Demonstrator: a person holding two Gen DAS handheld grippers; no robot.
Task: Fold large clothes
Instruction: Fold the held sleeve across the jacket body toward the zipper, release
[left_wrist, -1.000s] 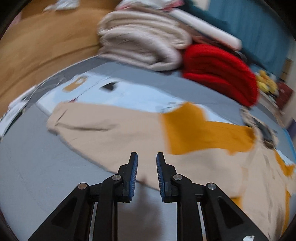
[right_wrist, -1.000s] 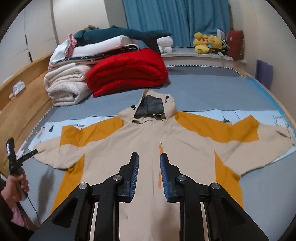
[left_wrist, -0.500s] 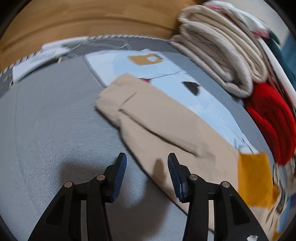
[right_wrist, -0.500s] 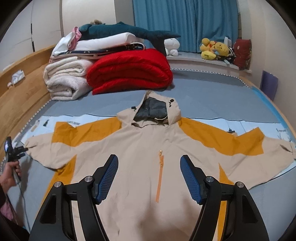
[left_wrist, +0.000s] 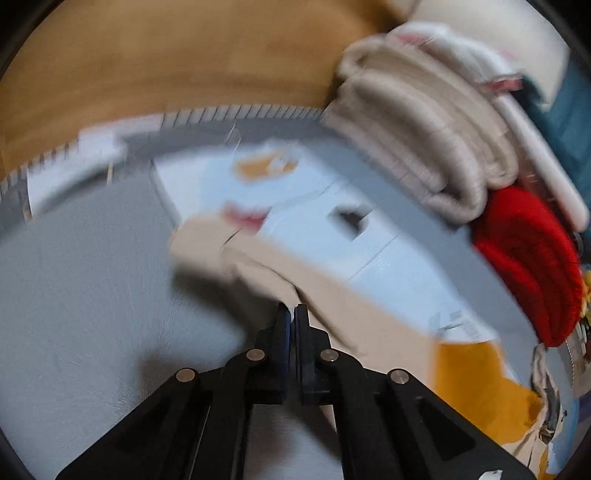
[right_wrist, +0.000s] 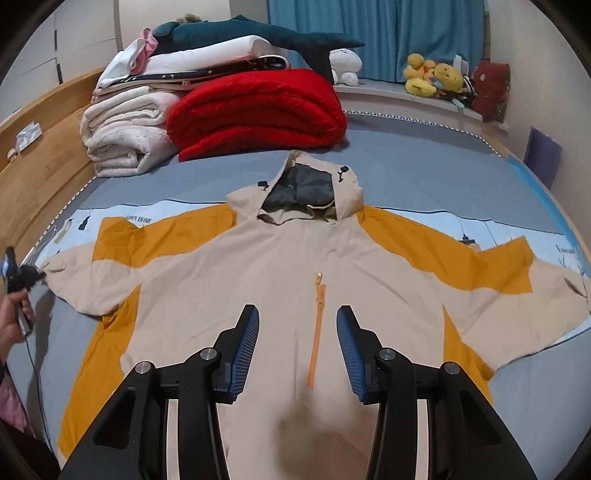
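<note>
The beige and orange jacket (right_wrist: 280, 266) lies spread flat on the bed (right_wrist: 424, 173), hood at 12 o'clock; left gripper (left_wrist: 291, 314) is clenched right at the sleeve cuff (left_wrist: 258, 269), can't tell if it's pinching fabric; right gripper (right_wrist: 297, 328) hovers over the zipper (right_wrist: 317, 317), jaws closing on nothing.

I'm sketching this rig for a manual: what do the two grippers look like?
Both match: the left gripper and right gripper have black angular linkage arms with silver round pivot pins, and fingers faced with blue ribbed pads. A thin dark cable trails below the left one.
</note>
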